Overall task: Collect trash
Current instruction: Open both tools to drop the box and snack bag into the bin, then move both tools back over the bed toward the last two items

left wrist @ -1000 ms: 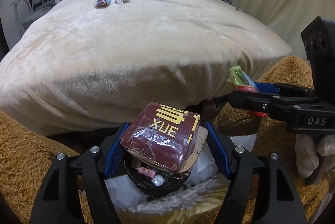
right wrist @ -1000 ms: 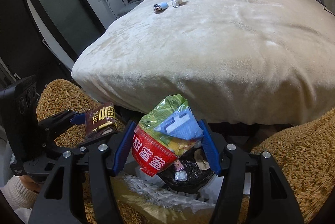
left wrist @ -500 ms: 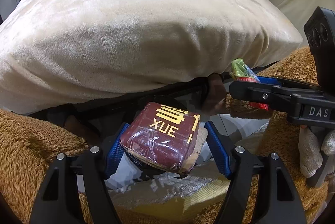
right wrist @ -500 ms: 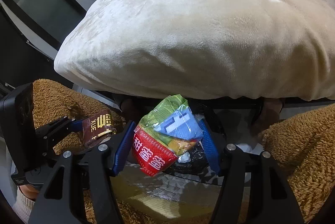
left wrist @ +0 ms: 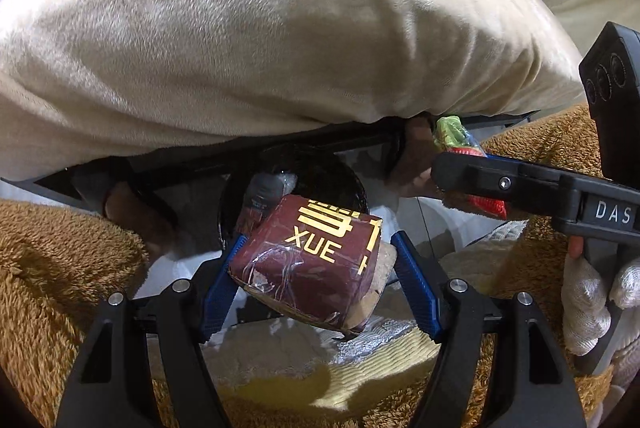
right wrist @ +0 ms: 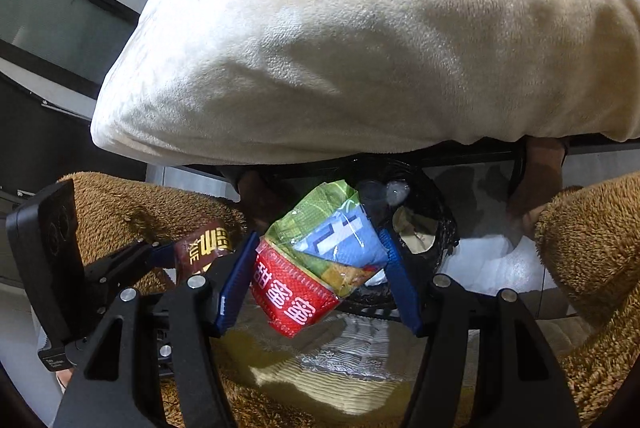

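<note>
Jaws clamped on both sides: left gripper [left wrist: 316, 268] pinches a maroon wrapper [left wrist: 308, 264] marked "XUE"; right gripper [right wrist: 320, 268] pinches a red-green-blue snack bag [right wrist: 316, 264]. Both items hang above a black bin [right wrist: 432, 228] — it sits on the floor just under the bed edge. The cream blanket [left wrist: 260, 28] overhangs the bin; brown shaggy fabric [right wrist: 592, 248] flanks it on both sides.

A big bed with a soft cream blanket [right wrist: 360, 40] fills the room, with fuzzy brown rugs [left wrist: 52, 268] on the floor below.
</note>
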